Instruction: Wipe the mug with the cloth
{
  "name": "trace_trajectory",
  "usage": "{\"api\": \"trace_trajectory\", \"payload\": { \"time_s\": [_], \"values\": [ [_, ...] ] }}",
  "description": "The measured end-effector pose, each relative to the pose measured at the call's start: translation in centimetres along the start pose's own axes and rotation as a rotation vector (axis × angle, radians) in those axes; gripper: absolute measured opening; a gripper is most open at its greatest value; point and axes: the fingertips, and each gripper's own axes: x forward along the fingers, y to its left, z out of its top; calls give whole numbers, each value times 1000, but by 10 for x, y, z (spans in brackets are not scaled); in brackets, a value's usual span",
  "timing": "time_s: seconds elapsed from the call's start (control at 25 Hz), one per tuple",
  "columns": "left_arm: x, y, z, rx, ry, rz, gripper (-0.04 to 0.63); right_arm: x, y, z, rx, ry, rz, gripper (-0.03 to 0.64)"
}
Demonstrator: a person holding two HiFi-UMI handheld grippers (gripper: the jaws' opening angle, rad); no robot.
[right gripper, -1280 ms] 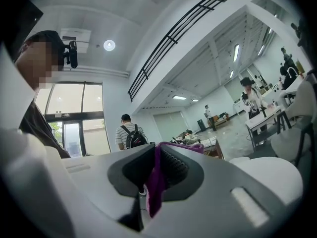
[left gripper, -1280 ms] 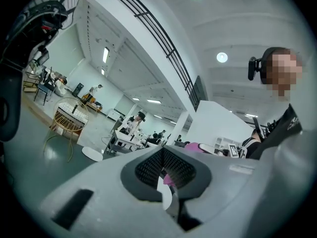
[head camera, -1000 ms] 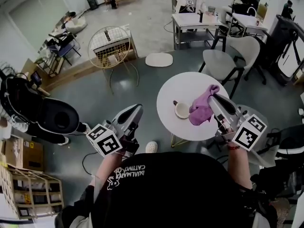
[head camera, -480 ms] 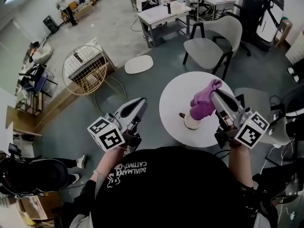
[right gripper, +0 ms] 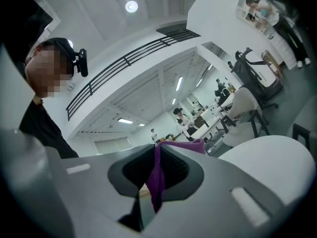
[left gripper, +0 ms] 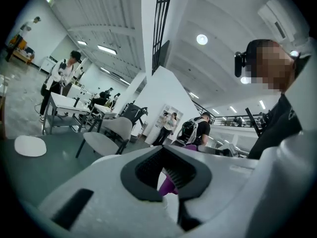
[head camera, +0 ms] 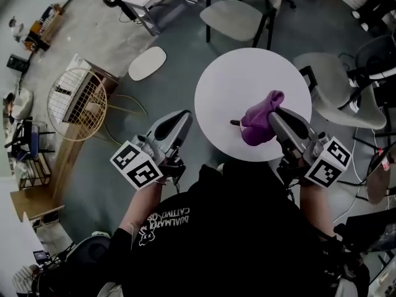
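Cloth (head camera: 258,124) over table (head camera: 247,79) near side; chair (head camera: 238,14) behind table.

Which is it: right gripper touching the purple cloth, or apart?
Touching. The right gripper view shows the right gripper with its jaws closed on a fold of the purple cloth, pinched between the pads.

R gripper (right gripper: 156,148) jaws clamped on purple cloth (right gripper: 156,182); white table (right gripper: 270,165) at right.

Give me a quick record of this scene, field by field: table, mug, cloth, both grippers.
table: round, white
mug: on the table, mostly hidden, only its handle shows
cloth: purple, covers the mug in the head view
right gripper: shut on the cloth
left gripper: shut, empty, off the table's left edge
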Motion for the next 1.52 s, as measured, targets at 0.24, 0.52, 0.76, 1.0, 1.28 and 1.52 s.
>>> {"api": "trace_trajectory", "payload": {
  "time_s": [0.24,0.52,0.76,1.0,1.28,1.52],
  "values": [
    [49,25,-72,9,133,-49,3,-28,-45,-29,117,-31,-16,41],
    [84,55,-148,70,310,-31,104,-35,-37,-105,307,154,231,41],
    [112,86,-215,289,508,-60,140,-17,-56,-184,434,263,248,41],
    [126,77,-244,305,553,-95,207,-11,-85,-198,503,202,175,41],
    [143,61,-243,275,483,-201,225,-5,-97,-202,633,89,181,41],
    [154,68,-259,247,488,-312,198,2,-118,-211,615,66,190,40]
  ]
}}
